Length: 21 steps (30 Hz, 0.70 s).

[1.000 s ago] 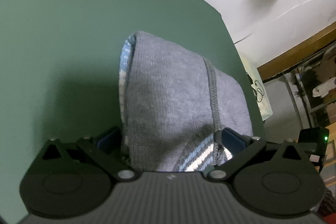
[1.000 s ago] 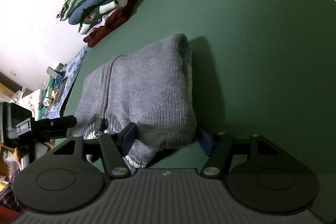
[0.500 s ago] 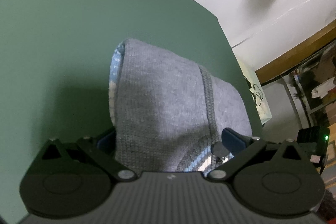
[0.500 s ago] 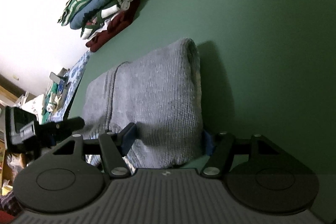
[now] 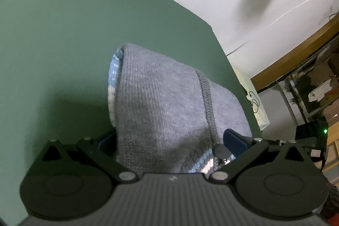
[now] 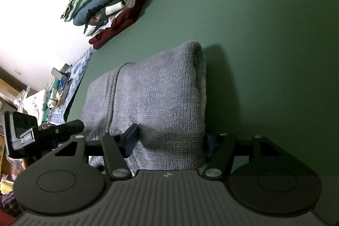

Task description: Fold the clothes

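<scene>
A folded grey knit sweater (image 5: 169, 103) with pale blue and white stripes lies on the green table (image 5: 63, 35), its near end bunched between my left gripper (image 5: 169, 141). One blue pad presses its left side and the other sits on its right side, beside a dark button (image 5: 220, 150). In the right wrist view the same sweater (image 6: 161, 99) fills my right gripper (image 6: 170, 139). Its jaws are closing, with the left pad dug into the knit and the right pad mostly hidden behind the sweater's edge.
A stack of folded clothes (image 6: 106, 5), striped green on top and dark red at the bottom, sits against the white wall at the table's far side (image 6: 264, 35). Cluttered shelves and loose cloth lie beyond the table's edges. The left hand's device (image 6: 21, 132) shows at the left.
The left view has tilted, bringing the dark red clothes into sight at the top. The sweater stays between both pairs of fingers, and the right jaws have narrowed slightly on it.
</scene>
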{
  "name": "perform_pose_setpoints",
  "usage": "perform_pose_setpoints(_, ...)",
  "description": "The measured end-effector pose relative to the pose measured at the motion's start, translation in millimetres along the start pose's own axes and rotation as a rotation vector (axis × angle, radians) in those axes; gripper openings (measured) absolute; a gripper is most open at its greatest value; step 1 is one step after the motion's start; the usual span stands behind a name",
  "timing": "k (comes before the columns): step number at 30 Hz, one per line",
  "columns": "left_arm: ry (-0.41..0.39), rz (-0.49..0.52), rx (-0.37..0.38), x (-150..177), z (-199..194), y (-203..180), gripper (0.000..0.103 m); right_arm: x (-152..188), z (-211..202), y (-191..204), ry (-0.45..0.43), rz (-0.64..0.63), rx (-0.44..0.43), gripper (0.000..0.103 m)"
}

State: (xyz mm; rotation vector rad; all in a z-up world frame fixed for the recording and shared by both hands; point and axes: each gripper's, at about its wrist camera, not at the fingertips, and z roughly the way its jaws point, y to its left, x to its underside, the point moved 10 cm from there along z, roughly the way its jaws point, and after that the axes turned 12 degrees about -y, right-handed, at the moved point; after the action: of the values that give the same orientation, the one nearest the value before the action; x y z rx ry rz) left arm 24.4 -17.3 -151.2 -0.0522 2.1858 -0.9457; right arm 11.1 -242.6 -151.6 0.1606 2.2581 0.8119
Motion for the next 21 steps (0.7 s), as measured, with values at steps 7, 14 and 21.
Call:
perform_pose_setpoints(7,-0.015,-0.023,0.014,1.0,-1.7,3.2,0.099,0.9,0.3,1.8,-0.003,-0.031,0.011,0.06)
perform_pose_setpoints(14,-0.023,-0.073,0.03,0.5,-4.2,7.6,0.095,1.1,1.3,3.4,-0.005,-0.051,0.017,0.06)
perform_pose_setpoints(21,-0.026,-0.062,0.034,0.9,2.8,4.1,0.101,1.8,2.2,5.2,-0.026,-0.071,0.029,0.06)
